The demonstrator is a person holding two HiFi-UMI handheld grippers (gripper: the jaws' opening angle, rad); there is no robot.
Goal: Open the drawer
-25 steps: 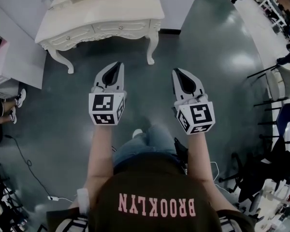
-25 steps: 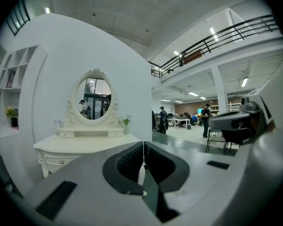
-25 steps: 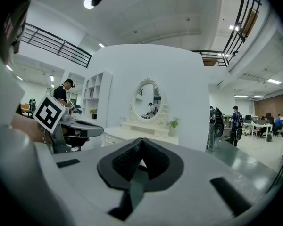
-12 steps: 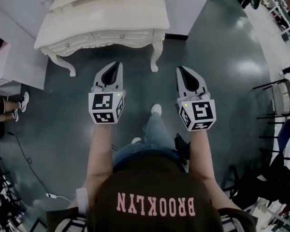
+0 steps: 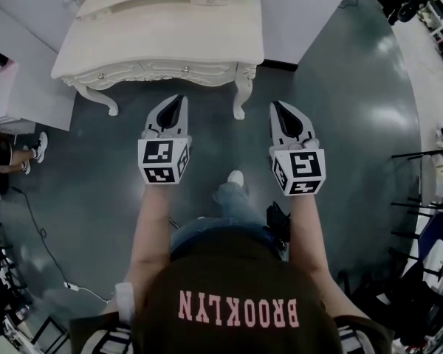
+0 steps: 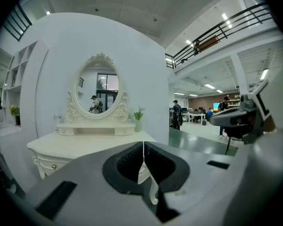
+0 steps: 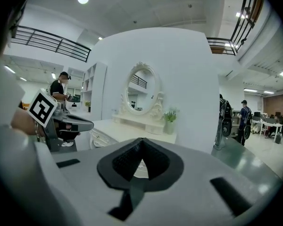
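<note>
Cream table, dark floor

The carved table (image 5: 162, 39) at the far side is cream-white and the glossy floor (image 5: 340, 124) dark grey-green. The left gripper (image 5: 179, 98) and right gripper (image 5: 275, 105) are grey, with black-lined jaws and black-and-white square-marker cubes.

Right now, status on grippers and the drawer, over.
Both shut, empty: left gripper, right gripper. Dressing-table drawer closed, untouched, grippers short of it. Only bare floor between.
</note>
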